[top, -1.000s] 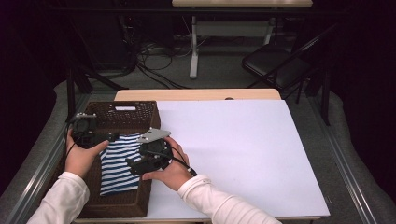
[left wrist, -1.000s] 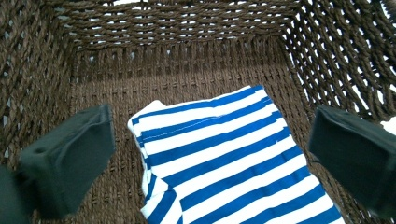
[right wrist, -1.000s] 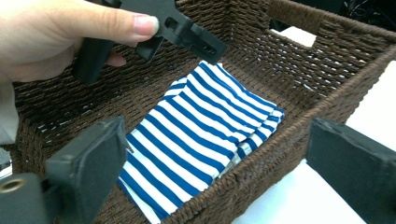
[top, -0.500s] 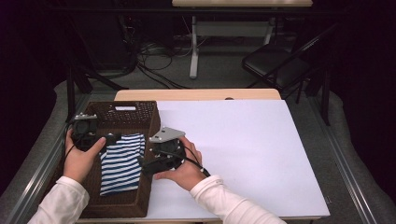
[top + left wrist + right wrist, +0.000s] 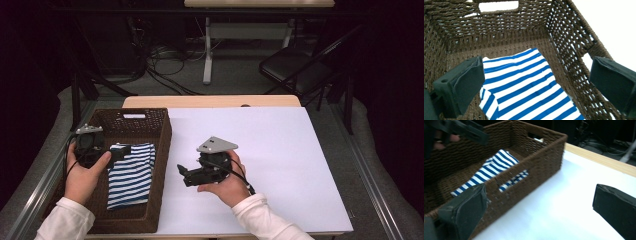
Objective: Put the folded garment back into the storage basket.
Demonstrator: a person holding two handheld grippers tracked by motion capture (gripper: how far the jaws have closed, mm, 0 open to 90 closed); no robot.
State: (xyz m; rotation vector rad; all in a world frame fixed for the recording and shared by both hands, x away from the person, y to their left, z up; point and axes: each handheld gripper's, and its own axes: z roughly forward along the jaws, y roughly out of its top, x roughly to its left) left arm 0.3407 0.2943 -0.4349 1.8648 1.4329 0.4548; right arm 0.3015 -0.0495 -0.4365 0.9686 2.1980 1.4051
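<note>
With the striped cloth lying flat in the basket, we judge both grippers, left and right, wide-jawed and empty, need only clear away.

The woven basket at the left edge of the table is dark brown. The folded cloth inside it has blue and white stripes. The table's surface is white, with a light wood strip along its far edge. Both the left gripper and the right gripper are black, the right one topped by a grey plate; the person's sleeves are white
</note>
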